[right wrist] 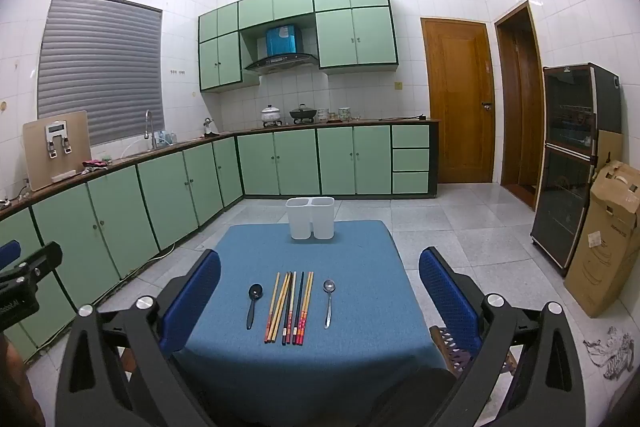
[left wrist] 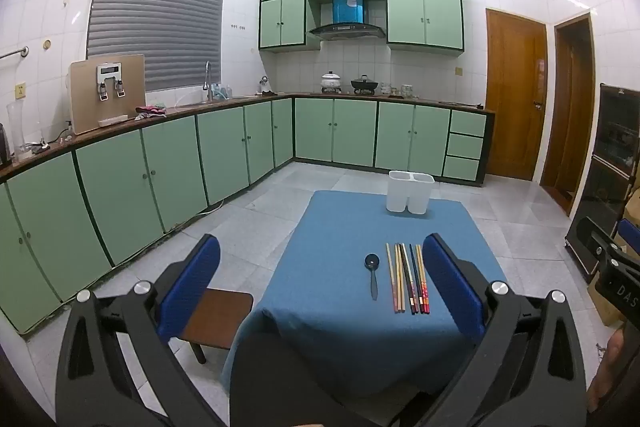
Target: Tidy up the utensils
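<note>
Utensils laid out, both claws wide open and holding nothing; no grasp begun.

In the right wrist view, the chopsticks lie side by side and touching at lower centre of the blue-clothed bench, with the black spoon just left of them and the metal spoon just right. The white two-compartment holder stands upright at the bench's far edge, centre frame, well apart from the utensils. The right claw and left claw hover short of the items. Risks, in my judgement: closing on the packed chopsticks may catch several or scatter them; flat spoons may slip from the fingers; the light holder may tip if struck; the cloth may drag.
</note>
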`<action>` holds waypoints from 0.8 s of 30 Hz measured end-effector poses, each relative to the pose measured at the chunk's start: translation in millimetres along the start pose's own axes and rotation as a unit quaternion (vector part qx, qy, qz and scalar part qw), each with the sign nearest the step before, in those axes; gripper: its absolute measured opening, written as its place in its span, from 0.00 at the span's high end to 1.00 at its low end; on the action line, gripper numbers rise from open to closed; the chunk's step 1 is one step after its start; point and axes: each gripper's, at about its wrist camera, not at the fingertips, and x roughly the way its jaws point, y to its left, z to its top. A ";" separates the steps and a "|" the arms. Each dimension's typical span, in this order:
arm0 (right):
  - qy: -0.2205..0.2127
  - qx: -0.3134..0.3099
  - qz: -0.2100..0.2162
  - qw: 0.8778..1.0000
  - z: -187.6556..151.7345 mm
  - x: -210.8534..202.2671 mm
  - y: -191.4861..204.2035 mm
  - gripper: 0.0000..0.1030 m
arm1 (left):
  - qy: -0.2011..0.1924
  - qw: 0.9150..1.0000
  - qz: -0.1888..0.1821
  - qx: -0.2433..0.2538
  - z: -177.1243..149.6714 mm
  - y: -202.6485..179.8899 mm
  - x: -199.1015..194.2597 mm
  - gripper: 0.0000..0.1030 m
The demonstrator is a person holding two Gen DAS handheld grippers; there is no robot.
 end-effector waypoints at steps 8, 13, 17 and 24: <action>-0.002 0.000 0.000 1.000 0.0 -0.4 0.0 0.06 | 0.002 1.000 0.002 0.000 0.7 4.2 2.4 0.05; -0.002 -0.001 0.001 1.000 0.2 -0.5 -0.1 0.06 | -0.004 1.000 0.004 0.005 2.6 2.2 -1.8 0.05; -0.002 -0.001 0.001 1.000 0.5 -0.6 -0.3 0.06 | -0.004 1.000 0.004 0.005 2.0 1.7 -1.4 0.05; -0.002 -0.001 0.000 1.000 0.4 -0.7 -0.3 0.06 | -0.004 1.000 0.004 0.005 4.5 4.8 -3.3 0.05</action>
